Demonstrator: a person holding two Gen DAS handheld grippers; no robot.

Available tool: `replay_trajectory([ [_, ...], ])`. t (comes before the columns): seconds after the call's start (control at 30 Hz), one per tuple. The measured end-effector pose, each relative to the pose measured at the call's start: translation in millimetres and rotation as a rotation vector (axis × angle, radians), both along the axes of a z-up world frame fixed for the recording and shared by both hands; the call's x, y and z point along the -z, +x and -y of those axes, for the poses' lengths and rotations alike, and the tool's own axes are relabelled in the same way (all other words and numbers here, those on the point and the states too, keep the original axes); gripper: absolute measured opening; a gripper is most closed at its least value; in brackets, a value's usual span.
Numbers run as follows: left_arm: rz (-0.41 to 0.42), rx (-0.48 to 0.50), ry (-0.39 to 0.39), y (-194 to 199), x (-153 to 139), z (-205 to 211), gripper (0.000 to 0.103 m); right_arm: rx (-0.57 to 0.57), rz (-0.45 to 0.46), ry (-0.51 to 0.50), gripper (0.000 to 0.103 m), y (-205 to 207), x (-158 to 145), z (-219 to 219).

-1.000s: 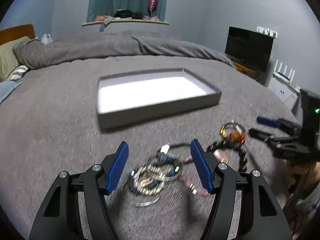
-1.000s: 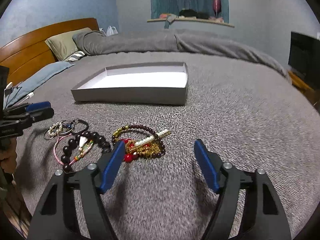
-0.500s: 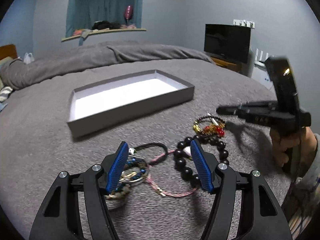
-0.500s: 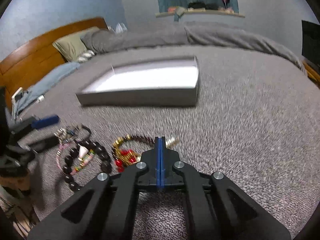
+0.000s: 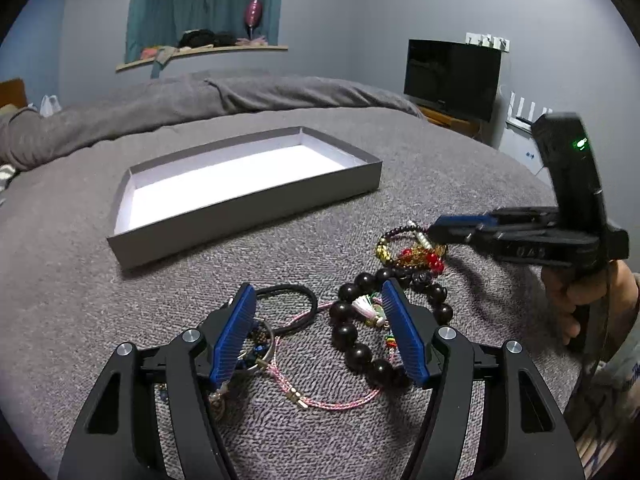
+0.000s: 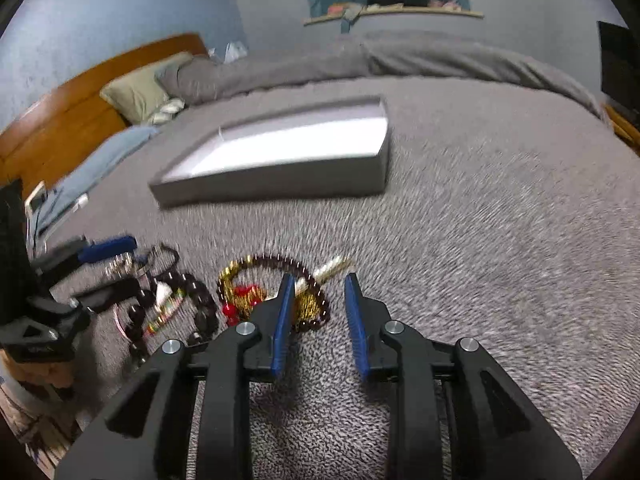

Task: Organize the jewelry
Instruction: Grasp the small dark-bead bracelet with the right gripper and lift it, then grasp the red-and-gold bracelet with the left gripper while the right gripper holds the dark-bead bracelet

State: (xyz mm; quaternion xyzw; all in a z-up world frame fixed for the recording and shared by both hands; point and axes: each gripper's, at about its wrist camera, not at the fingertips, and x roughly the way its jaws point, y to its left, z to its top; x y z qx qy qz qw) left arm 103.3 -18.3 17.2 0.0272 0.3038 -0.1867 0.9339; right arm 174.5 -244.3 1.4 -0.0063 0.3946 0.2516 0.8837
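Note:
Jewelry lies in a loose pile on the grey bedspread. My left gripper (image 5: 318, 296) is open, low over a large dark bead bracelet (image 5: 356, 344), a pink cord (image 5: 332, 400), a black hair tie (image 5: 288, 300) and metal bangles (image 5: 256, 352). My right gripper (image 6: 318, 284) is open a little, its left finger touching the gold and red bead bracelet (image 6: 244, 296), also visible in the left wrist view (image 5: 408, 252). The empty grey tray (image 5: 244, 216) with a white floor sits behind; it shows in the right wrist view (image 6: 280, 184).
The right gripper shows in the left wrist view (image 5: 444, 230), and the left one in the right wrist view (image 6: 108, 248). A TV (image 5: 452, 76) stands at the right wall. Pillows (image 6: 140, 92) and a wooden headboard (image 6: 72, 120) lie far left.
My right gripper shut, then reopened partway and moved down to the gold and red bracelet. My left gripper stayed open and shifted right over the dark beads.

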Motion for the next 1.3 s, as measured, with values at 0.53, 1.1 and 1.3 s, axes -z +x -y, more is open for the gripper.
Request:
replay_trajectory([
  [0.53,-0.030,0.044,0.001,5,1,17,0.069,-0.019,0.246,0.213,0.006,-36,-60,22],
  [1.1,-0.098,0.115,0.120,58,5,91,0.058,0.110,0.213,0.184,0.006,-29,-50,60],
  [1.3,-0.135,0.152,0.120,68,9,100,0.034,0.110,0.221,0.187,0.006,-31,-51,62],
])
